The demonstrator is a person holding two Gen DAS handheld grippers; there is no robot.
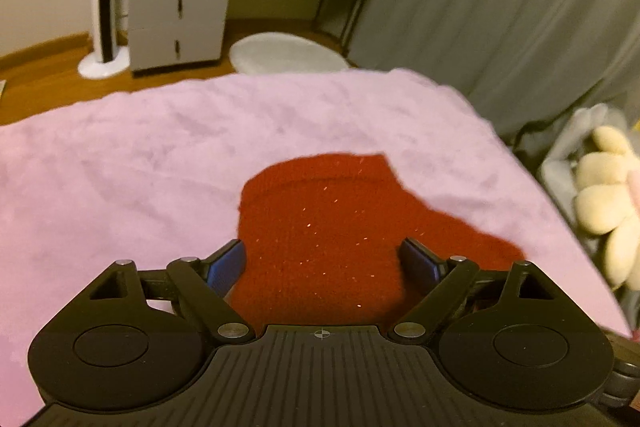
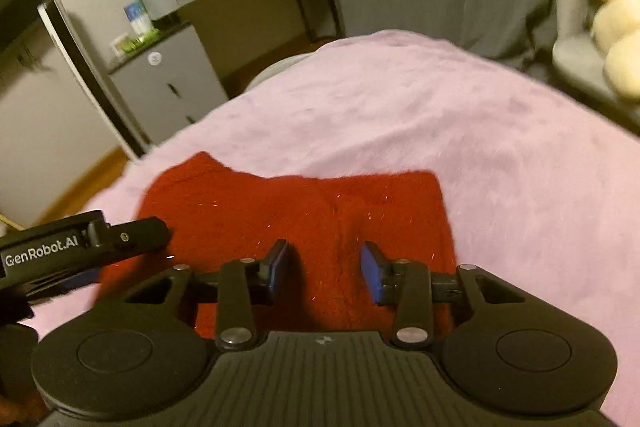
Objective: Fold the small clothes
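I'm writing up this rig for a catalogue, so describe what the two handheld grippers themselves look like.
Both match: the left gripper and right gripper have matte black plastic bodies with a ribbed centre panel, two round discs at the sides, silver pivot pins on black linkage arms, and blue-padded fingers. From the right wrist view, the left gripper's side bears white "GenRobot.AI" lettering. No cables or sleeves show.

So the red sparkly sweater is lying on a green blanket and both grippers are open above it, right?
Almost. The blanket is pink, not green, as both wrist views show. The red sparkly sweater does lie on it, and the left gripper and right gripper are both open above it.
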